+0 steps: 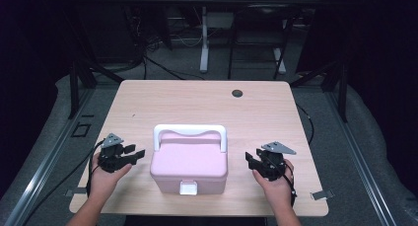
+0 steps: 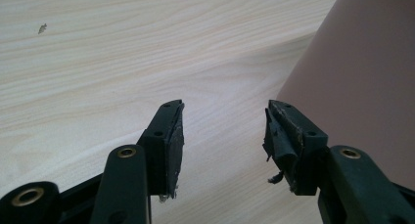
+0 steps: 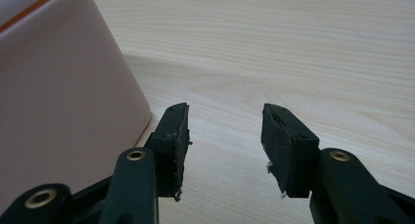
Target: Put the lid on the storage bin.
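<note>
Your left gripper (image 1: 132,154) and right gripper (image 1: 252,159) gape empty, with the pink box (image 1: 189,162) between them.

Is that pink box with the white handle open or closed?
Closed: the pink box has its lid flat on the body, and the white latch lies down at the front.

The right gripper (image 3: 225,136) rises from six o'clock, its two black jaws standing wide apart with nothing but bare wood between them. A pink box (image 3: 58,111) takes up the nine o'clock side, its rounded corner just beside the left jaw. The pale wooden table (image 3: 303,53) spreads from twelve to three o'clock.
</note>
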### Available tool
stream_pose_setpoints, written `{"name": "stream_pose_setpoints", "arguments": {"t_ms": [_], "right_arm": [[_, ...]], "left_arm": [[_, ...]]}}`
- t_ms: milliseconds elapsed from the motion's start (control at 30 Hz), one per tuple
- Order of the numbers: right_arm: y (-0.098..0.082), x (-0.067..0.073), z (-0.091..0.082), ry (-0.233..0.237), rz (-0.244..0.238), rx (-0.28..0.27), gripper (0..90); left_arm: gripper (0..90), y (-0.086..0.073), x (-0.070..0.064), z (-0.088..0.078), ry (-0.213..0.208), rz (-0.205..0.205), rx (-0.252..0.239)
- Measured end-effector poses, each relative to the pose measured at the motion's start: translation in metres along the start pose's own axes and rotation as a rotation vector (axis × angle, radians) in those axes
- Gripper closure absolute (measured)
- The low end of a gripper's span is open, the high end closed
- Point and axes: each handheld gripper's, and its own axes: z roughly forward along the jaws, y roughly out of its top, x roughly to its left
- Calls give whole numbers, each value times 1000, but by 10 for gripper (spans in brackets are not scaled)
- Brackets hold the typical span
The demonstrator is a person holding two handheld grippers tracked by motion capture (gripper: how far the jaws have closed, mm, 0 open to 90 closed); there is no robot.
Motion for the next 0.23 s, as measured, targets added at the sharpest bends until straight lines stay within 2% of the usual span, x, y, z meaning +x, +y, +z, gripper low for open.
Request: {"name": "stream_pose_setpoints", "arguments": {"t_ms": [233], "right_arm": [[-4, -6, 6, -25, 0, 14, 514]], "left_arm": [[467, -3, 3, 6, 17, 17, 23]]}}
